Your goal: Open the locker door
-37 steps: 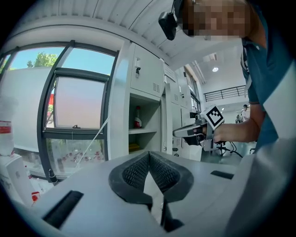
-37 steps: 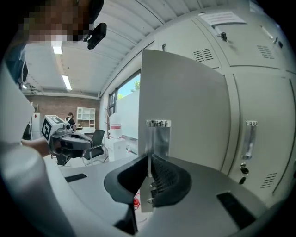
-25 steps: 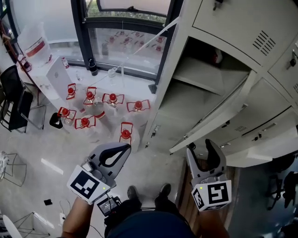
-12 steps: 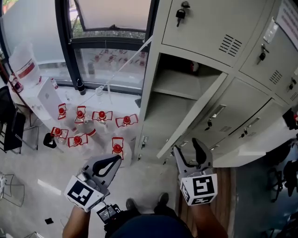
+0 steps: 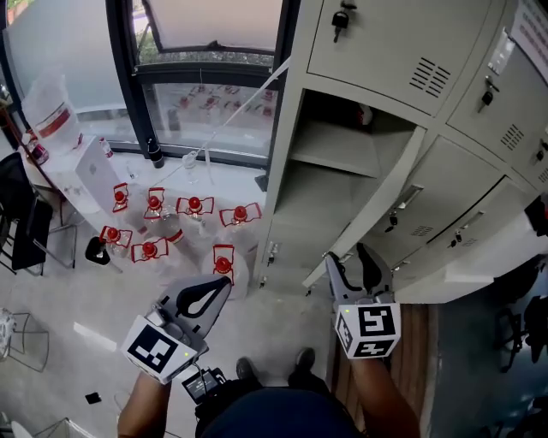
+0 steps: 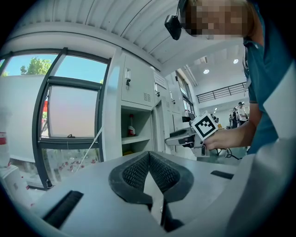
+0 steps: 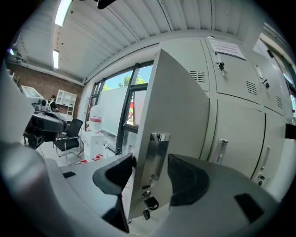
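The locker door (image 5: 370, 205) stands swung out from its compartment. It hangs on the right edge of the opening, and its free edge points toward the person. This compartment is in the left column of the locker (image 5: 287, 162), directly under an upper door that has a key (image 5: 341, 19) in its lock. Inside, the shelf (image 5: 338, 147) is visible, with a red bottle (image 5: 366, 115) at its back right corner. The right tool (image 5: 348, 257) is at the free edge of the door, at its lower end. In the right gripper view the door edge and its metal handle (image 7: 156, 157) are between the two jaws. The jaws are opening, and there is a small gap between the right pad (image 7: 185, 178) and the handle, so the grip is released. Some small keys (image 7: 149, 203) hang under the handle. The left tool (image 5: 219, 289) is held well apart from the locker, over the floor (image 5: 77, 291). Its jaws are clenched together with nothing between them. On the floor near the window (image 5: 205, 51) stands a group of red-capped bottles (image 5: 194, 205).
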Available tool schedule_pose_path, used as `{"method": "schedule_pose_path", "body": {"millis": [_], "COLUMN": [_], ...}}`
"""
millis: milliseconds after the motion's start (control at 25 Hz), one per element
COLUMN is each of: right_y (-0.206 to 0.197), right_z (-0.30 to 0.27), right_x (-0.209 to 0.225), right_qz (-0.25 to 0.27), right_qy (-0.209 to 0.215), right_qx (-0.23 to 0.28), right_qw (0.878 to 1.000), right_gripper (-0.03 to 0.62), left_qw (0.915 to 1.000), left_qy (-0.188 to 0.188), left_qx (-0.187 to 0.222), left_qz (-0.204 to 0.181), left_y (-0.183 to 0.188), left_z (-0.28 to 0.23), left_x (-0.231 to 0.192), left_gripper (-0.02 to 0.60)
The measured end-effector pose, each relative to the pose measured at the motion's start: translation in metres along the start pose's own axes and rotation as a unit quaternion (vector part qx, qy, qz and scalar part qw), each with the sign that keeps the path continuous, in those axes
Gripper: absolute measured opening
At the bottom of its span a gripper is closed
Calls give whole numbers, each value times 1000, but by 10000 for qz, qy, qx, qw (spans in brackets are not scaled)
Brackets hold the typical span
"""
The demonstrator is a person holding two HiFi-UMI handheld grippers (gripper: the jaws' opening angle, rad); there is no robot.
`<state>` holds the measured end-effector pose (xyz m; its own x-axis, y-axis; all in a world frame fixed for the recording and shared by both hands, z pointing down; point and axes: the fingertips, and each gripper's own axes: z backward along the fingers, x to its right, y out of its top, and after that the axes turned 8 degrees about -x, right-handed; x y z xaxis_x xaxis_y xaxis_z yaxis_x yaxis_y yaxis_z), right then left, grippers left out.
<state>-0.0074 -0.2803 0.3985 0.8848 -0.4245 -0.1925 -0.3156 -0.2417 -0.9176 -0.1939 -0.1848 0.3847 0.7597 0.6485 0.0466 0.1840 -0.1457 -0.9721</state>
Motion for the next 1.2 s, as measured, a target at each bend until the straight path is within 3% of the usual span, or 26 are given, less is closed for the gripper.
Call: {"method": "schedule_pose_path", "body": {"millis": [160,440,760,1000,1200], "right_y": [-13,-32,-55,-62,-63], "right_z": [19,41,79,139,203], "right_x": [9,23,62,86,97], "right_qz": [-182,-257,-356,-619,-1061], "right_qy": [-112,-298,-526,87,902], "right_qx": [-14,-146,-341,-204,73], "right_qw": [9998,9991,9974,9978,9902], "right_gripper": [236,160,121,67,38], "left_qw": [10000,9992,9982,9977,9966], "left_qy": [-85,-408,-530,-598,-735], "left_qx": [16,-4,119,79,57], "left_qz": [7,-47,-245,-307,-372], "left_y": [-6,-13,12,33,43], "left_z": [1,-17,-28,-44,-58], "left_x": [-3,8,48,98,155], "left_gripper": [17,17,17,17,17]}}
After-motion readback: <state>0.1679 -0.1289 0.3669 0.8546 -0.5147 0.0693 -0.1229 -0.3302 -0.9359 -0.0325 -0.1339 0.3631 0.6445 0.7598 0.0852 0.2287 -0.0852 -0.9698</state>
